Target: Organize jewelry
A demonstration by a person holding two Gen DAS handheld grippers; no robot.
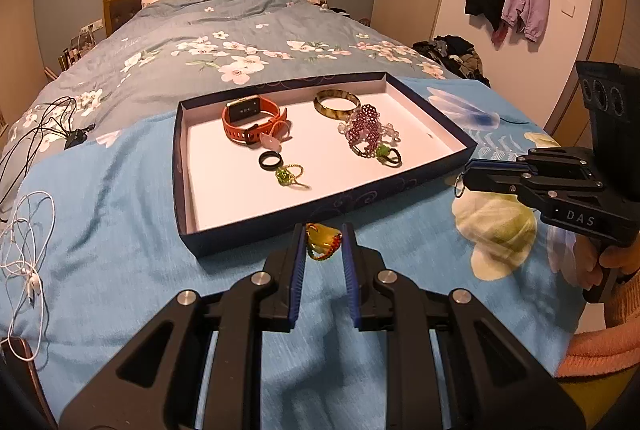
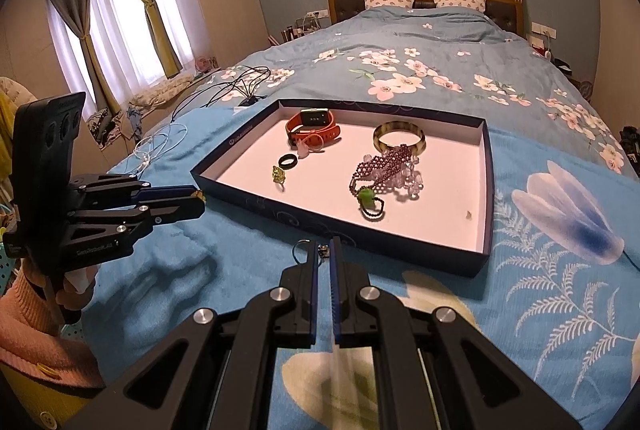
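My left gripper (image 1: 323,234) is shut on a yellow-green pendant (image 1: 320,244) with a red bead cord, just before the near rim of the dark blue tray (image 1: 320,207). To the right of the tray, my right gripper (image 2: 324,248) is shut on a thin metal ring (image 2: 299,250). Inside the tray lie an orange watch (image 1: 250,119), a brown bangle (image 1: 336,103), a purple beaded bracelet (image 1: 364,133), a black ring (image 1: 269,161) and a green-stone ring (image 1: 286,175). A green pendant (image 2: 368,199) on a black cord lies there too.
The tray sits on a blue floral blanket (image 1: 120,250) over a bed. White earphones (image 1: 28,230) and black cables (image 1: 40,125) lie to the left. A pile of clothes (image 1: 456,53) is at the far right edge. A pink sleeve (image 2: 32,330) holds the left handle.
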